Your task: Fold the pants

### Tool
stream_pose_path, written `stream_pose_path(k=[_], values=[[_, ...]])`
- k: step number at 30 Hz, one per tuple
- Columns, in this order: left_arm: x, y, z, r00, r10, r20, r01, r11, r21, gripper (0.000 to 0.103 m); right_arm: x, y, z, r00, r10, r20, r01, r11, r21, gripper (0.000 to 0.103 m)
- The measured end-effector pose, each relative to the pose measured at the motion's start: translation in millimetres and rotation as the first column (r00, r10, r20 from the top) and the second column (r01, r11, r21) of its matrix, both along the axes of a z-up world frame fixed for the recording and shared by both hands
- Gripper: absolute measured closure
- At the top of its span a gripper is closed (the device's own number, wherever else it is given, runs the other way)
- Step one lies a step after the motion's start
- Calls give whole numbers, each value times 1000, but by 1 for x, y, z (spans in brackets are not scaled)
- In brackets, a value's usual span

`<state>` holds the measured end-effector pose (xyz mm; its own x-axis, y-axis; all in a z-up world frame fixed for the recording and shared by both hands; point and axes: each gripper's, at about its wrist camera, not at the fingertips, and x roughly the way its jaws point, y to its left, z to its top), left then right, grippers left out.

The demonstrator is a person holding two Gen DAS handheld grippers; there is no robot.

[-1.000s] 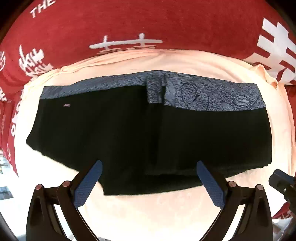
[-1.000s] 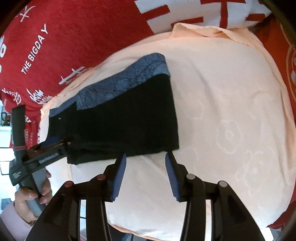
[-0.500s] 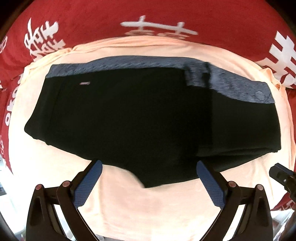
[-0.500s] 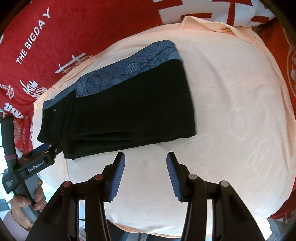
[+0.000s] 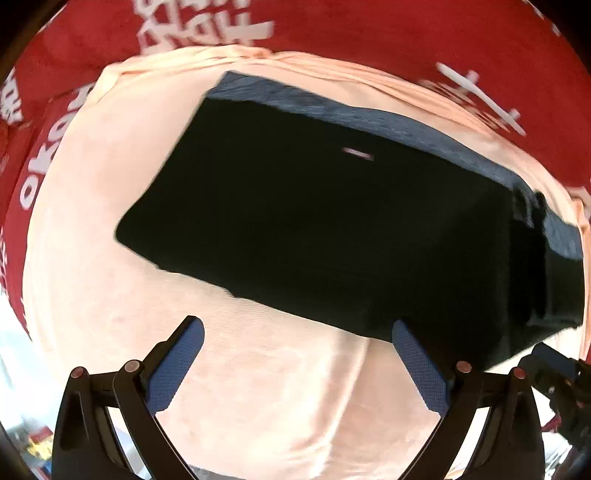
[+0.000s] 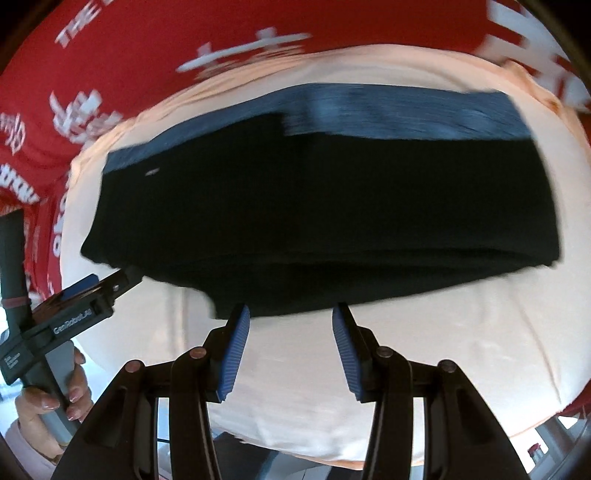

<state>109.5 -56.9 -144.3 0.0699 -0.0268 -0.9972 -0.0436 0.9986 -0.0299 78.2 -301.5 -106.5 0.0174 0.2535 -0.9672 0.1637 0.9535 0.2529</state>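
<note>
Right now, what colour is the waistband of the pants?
Blue-grey waistband on black pants, clearest in the right wrist view.

black pants (image 5: pixel 332 229) with blue-grey waistband (image 6: pixel 406 110), peach cloth (image 5: pixel 277 387), red blanket (image 5: pixel 369 26) with white lettering

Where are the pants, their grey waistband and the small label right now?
pants (image 6: pixel 332 221), right wrist view, black middle panel.
waistband (image 6: pixel 406 110), right wrist view, blue-grey strip along far edge.
label (image 5: pixel 357 153), left wrist view, small pale tag.

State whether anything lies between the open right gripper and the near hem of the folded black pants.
Nothing visible does. Only bare peach cloth lies between the right gripper and the near edge of the black pants with the blue-grey waistband. The left gripper is off to the side.
</note>
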Motion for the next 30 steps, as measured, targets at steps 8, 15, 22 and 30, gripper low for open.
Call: stream_pose_path(k=[8,15,22,30], values=[[5,42,-13,991,133,10,-133,990,-41,1,17,58,0,991,135,-8,-135,991,1,52],[9,67,-24,979,202,16,-200,976,-83,1,24,71,-3,980,196,-20,-196,981,-13,52],[3,110,-32,946,318,61,-290,916,-276,1,25,73,-7,981,189,-35,-189,982,0,52],[13,125,-42,923,379,60,-296,802,-519,1,23,79,-14,980,193,-44,-192,981,25,52]])
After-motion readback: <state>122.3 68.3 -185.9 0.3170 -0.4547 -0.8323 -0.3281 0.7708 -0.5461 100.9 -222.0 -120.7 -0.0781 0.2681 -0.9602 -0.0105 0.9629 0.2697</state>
